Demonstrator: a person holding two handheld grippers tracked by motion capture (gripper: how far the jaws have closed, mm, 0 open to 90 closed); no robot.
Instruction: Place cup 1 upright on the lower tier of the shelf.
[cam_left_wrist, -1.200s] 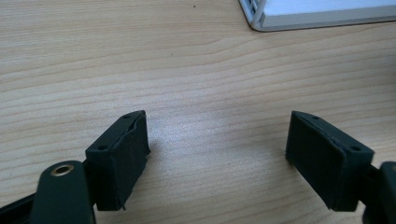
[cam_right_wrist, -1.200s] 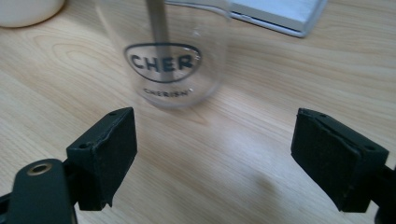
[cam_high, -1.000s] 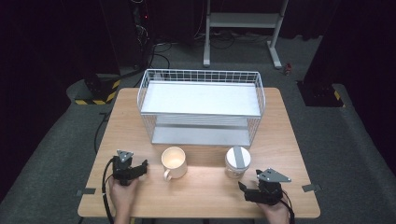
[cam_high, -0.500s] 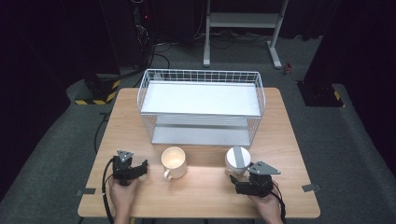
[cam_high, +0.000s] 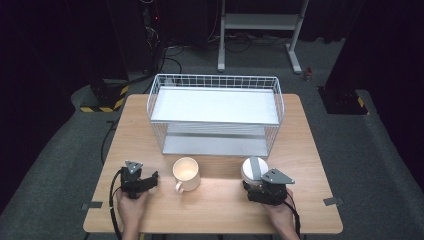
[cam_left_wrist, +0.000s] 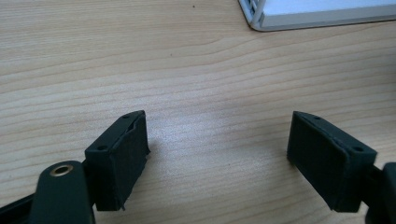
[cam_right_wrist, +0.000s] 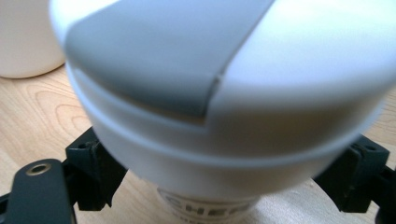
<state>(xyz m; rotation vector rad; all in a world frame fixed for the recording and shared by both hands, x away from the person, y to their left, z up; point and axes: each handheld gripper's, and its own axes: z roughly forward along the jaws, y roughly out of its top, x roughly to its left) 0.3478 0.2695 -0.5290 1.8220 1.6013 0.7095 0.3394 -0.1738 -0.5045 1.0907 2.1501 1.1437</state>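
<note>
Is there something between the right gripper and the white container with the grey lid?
Nothing visible. The right gripper has its jaws open on either side of the white container; the mug stands off to its left.

A white lidded cup (cam_high: 254, 169) with a grey band across its top stood upright between the spread jaws of the right gripper (cam_high: 261, 188), close against its front; whether the pads touched it could not be told. A cream mug (cam_high: 186, 173), upright and open-mouthed, sat to that gripper's left, just right of the left gripper (cam_high: 150, 179).
</note>
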